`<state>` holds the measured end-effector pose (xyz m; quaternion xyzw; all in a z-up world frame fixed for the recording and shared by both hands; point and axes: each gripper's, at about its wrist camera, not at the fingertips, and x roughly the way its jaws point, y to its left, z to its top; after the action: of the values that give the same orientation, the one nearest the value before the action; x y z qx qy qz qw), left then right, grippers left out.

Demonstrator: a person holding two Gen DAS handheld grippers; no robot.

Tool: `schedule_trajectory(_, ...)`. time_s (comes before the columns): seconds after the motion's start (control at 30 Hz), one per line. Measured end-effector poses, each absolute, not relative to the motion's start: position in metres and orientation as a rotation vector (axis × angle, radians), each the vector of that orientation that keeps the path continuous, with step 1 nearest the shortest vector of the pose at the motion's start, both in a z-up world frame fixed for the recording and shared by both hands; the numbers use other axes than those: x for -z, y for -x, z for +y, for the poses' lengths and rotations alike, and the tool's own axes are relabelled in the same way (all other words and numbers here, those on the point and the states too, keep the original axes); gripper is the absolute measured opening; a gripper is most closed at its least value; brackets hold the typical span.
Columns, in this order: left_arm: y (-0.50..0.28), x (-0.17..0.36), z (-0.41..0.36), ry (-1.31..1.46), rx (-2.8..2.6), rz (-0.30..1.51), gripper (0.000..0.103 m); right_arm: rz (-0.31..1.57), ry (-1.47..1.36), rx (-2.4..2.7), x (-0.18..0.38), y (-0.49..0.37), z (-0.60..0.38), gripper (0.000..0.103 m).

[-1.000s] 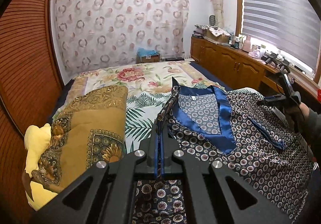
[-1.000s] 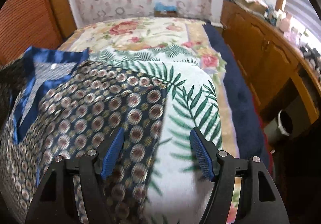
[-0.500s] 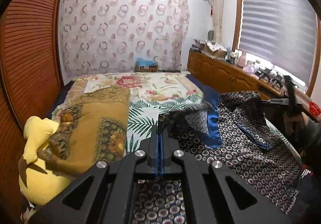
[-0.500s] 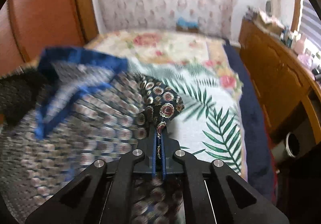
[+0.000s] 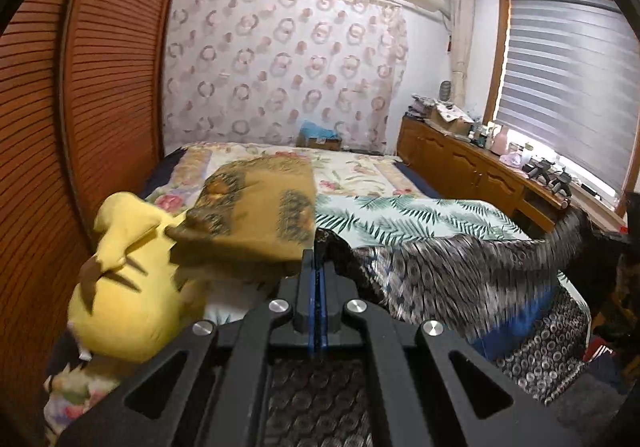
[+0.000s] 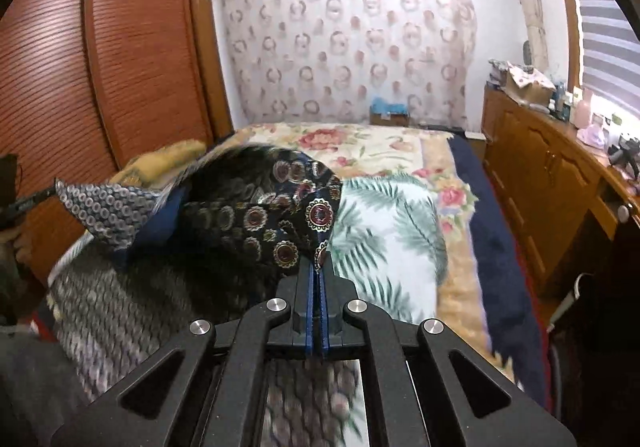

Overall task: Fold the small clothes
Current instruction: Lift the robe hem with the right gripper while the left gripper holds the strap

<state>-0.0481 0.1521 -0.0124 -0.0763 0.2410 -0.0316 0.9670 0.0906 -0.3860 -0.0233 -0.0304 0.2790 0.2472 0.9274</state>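
A dark patterned garment with blue trim (image 5: 460,279) hangs stretched between my two grippers above the bed (image 5: 400,215). My left gripper (image 5: 318,251) is shut on one corner of it. My right gripper (image 6: 317,267) is shut on another corner, where the cloth bunches up (image 6: 280,215). The cloth is motion-blurred and drapes down toward the bed's near edge in both views. In the right wrist view the far corner (image 6: 92,203) reaches the left gripper at the left edge.
A folded mustard patterned cloth (image 5: 256,215) and a yellow plush toy (image 5: 128,279) lie at the bed's left side. A wooden louvred wardrobe (image 5: 60,127) stands left. A wooden cabinet (image 5: 472,175) with clutter runs along the right under the window.
Both grippers have lifted the garment off the bed and pulled it toward the near edge. The right gripper closed on the cloth a second ago; the left stayed shut on it.
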Motion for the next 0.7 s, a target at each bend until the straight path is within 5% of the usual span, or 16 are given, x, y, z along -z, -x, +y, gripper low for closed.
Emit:
schedule_trajectory(0.23, 0.06, 0.008, 0.165, 0.109, 0.039, 0.498, 0.023, 0.736, 0.146, -0.488, 0.055, -0.07, -0.395, 0.002)
schedule_trajectory(0.5, 0.027, 0.013, 0.168, 0.115, 0.05, 0.533, 0.034, 0.697, 0.174, -0.445, 0.037, -0.068, -0.41, 0.047)
schedule_trajectory(0.7, -0.02, 0.048, 0.16, 0.102, 0.058, 0.665, 0.034, 0.691, 0.157, -0.391, 0.039, -0.096, -0.409, 0.06)
